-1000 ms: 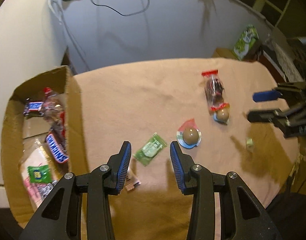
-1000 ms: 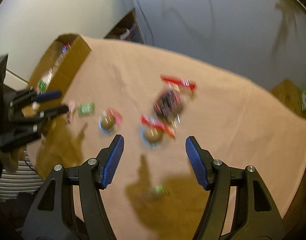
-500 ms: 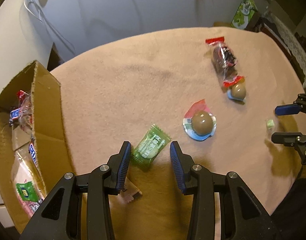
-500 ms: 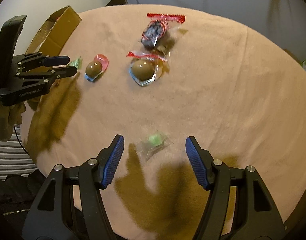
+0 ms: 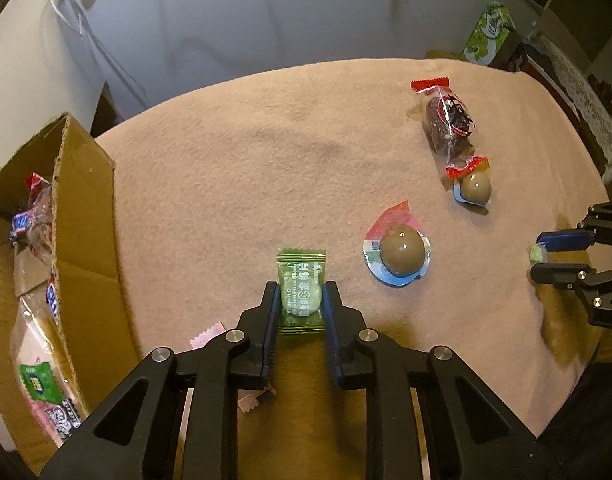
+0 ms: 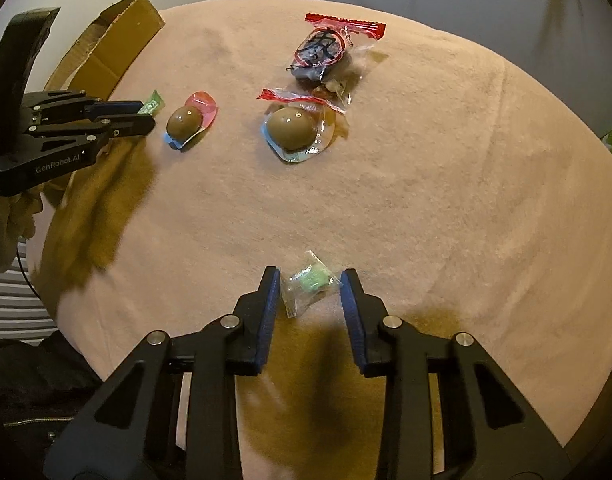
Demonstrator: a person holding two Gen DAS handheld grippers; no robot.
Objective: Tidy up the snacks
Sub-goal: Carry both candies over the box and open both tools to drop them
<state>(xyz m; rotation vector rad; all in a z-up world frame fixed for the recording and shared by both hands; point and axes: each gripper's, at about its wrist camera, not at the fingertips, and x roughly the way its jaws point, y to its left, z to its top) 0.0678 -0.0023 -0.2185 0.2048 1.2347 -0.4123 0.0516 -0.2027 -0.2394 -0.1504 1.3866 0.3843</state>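
between left claw (image 5: 300,300) pads, green candy (image 5: 300,295) lengthwise

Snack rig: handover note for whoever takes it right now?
Left gripper: jaws shut on the green plum candy, not yet lifted off the tan cloth.
Right gripper: jaws open around the clear-wrapped green candy, not touching it.
Done: several snacks already lie in the cardboard box at the left.
Left on the cloth: two packaged brown eggs, the dark snack in the red-ended wrapper, a pink wrapper by the left gripper.
Next, probably: carry the plum candy to the box, close on the clear candy.
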